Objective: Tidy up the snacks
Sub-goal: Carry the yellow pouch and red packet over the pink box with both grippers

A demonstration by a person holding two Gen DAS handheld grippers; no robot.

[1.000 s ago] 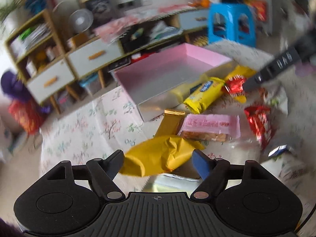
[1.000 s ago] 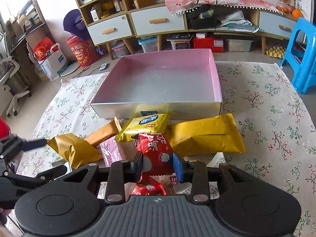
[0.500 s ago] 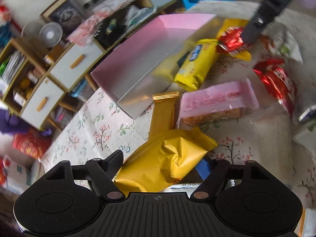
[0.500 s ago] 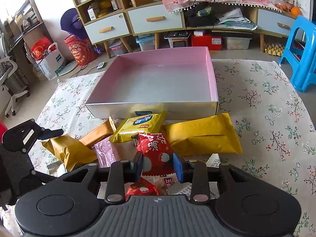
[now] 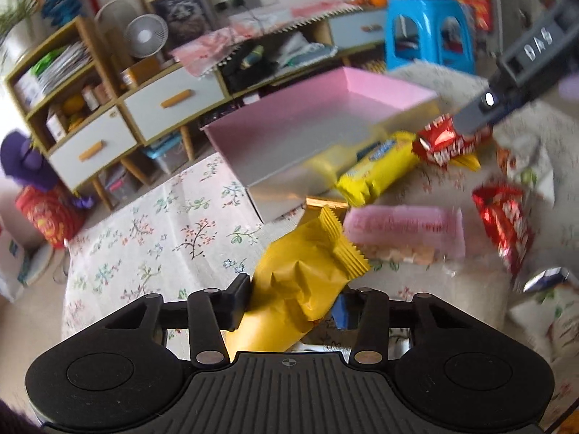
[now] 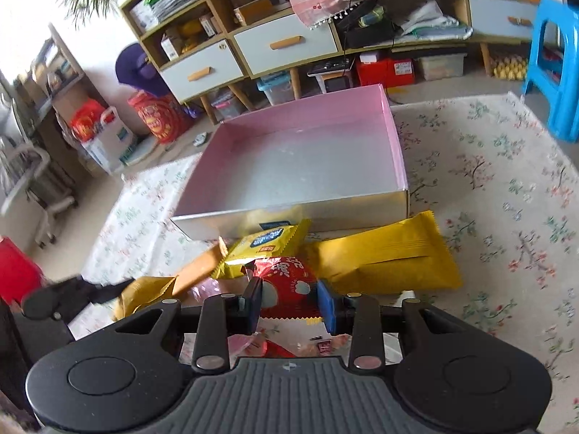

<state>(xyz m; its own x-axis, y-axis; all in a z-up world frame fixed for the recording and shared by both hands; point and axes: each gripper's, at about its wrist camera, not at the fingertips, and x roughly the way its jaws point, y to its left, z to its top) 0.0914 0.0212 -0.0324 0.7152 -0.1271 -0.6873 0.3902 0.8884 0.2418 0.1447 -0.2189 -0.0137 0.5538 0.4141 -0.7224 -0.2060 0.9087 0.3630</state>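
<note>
A crumpled golden-yellow snack packet (image 5: 304, 282) is being squeezed between the jaws of the left gripper (image 5: 293, 303), which are closing on it; the black pad is pressing its left side and the blue pad is partly hidden behind its right edge. The packet is being held near the front of the flowered cloth (image 5: 163, 224), with its crimped end tilted toward the pink box (image 5: 311, 123). A red snack packet (image 6: 286, 282) is being gripped firmly by the right gripper (image 6: 289, 303), its jaws clenched on the packet's lower half, just in front of the box's silver front wall. Between that wall and the grippers, the other snacks are lying spread out: a yellow biscuit pack (image 6: 267, 244), a long yellow wrapper (image 6: 383, 260), an orange-brown bar (image 6: 201, 269) and a pink wafer pack (image 5: 405, 231). Another red packet (image 5: 506, 224) is lying further right. Behind the cloth, a blue stool (image 6: 557, 65) and a drawer cabinet (image 6: 286, 43) are being seen.
</note>
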